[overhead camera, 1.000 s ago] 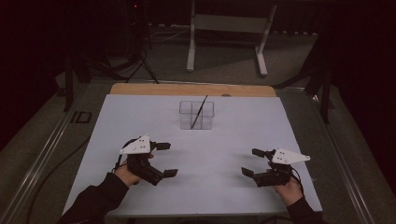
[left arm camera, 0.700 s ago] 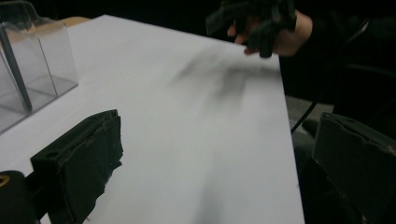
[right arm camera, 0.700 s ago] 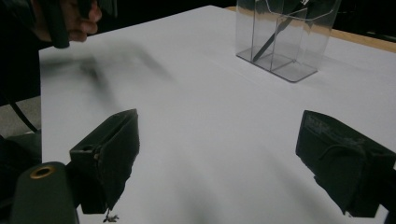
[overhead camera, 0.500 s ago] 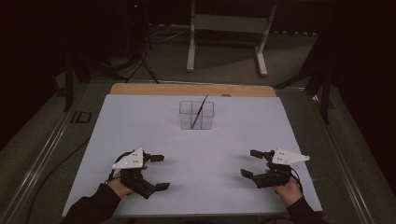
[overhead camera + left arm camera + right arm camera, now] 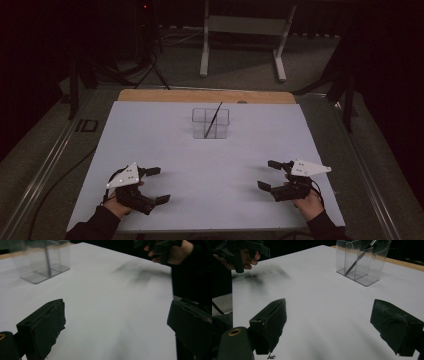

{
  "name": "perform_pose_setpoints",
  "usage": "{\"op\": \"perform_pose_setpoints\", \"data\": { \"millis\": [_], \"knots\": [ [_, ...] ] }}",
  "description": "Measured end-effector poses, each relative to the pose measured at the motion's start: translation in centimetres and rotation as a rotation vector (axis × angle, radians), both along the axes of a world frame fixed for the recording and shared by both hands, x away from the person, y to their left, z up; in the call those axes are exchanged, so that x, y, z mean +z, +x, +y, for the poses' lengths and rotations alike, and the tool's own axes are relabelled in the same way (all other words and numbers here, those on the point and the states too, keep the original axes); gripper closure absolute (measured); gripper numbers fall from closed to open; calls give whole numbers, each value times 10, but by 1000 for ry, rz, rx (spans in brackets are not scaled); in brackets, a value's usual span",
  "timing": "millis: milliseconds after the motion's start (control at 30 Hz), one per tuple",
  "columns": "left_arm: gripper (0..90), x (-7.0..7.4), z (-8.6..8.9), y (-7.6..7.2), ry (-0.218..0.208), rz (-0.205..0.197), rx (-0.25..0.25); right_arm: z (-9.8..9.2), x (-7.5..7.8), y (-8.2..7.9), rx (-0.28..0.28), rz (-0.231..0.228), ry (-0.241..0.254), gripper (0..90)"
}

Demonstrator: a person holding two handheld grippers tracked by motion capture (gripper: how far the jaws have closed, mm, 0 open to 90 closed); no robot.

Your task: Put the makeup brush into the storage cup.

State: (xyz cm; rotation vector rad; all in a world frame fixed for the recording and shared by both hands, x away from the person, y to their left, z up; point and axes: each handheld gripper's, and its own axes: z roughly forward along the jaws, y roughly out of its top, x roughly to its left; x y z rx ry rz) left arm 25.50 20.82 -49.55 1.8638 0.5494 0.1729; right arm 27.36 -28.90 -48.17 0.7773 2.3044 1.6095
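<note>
Both grippers, left [image 5: 154,185] and right [image 5: 269,174], rest near on the table [image 5: 210,160], jaws apart, empty; the pen [image 5: 213,120] stands in the far box [image 5: 210,123].

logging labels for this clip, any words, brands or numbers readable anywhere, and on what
None can be read.
Left tongs: plain grey plate, no lettering.
Right tongs: plain grey plate, no lettering.
Clear holder: no label to be seen.
Dark pen in the holder: any print is too small to read.
White table: no marks.
</note>
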Motion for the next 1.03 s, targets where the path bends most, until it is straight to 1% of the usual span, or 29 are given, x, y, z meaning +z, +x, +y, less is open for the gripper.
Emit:
{"op": "perform_pose_setpoints", "data": {
  "millis": [33, 133, 167, 200, 233, 267, 367, 400, 500, 667, 800, 1033],
  "knots": [
    [31, -1, 3, 0, 6, -8, 17, 0, 0, 0, -1, 1, 1, 135],
    [32, -5, 9, -1, 4, 2, 47, 0, -1, 1, -2, 9, 3, 135],
    [32, -5, 9, -1, 4, 2, 47, 0, -1, 1, -3, 8, 2, 135],
    [32, -7, 11, 0, 25, 13, 60, 0, -1, 1, -4, 8, 2, 135],
    [32, -8, 12, 0, 36, 13, 75, 0, -1, 1, -3, 7, 1, 135],
    [32, -9, 12, 1, 38, 20, 83, 0, -1, 1, -4, 6, 1, 135],
    [32, -10, 13, 1, 40, 16, 82, 0, -1, 1, -6, 12, 0, 135],
    [32, -10, 12, 0, 44, 4, 86, 0, -2, 2, -7, 13, -1, 135],
    [32, -11, 13, -1, 50, -2, 85, 0, -2, 2, -9, 19, 2, 135],
    [32, -12, 12, 1, 67, 16, 114, 1, -2, 3, -6, 18, -2, 135],
    [32, -13, 14, 3, 58, 33, 141, 1, -2, 3, -8, 17, -2, 135],
    [32, -12, 14, 2, 58, 26, 155, 1, -2, 5, -6, 19, -3, 135]
  ]
}}
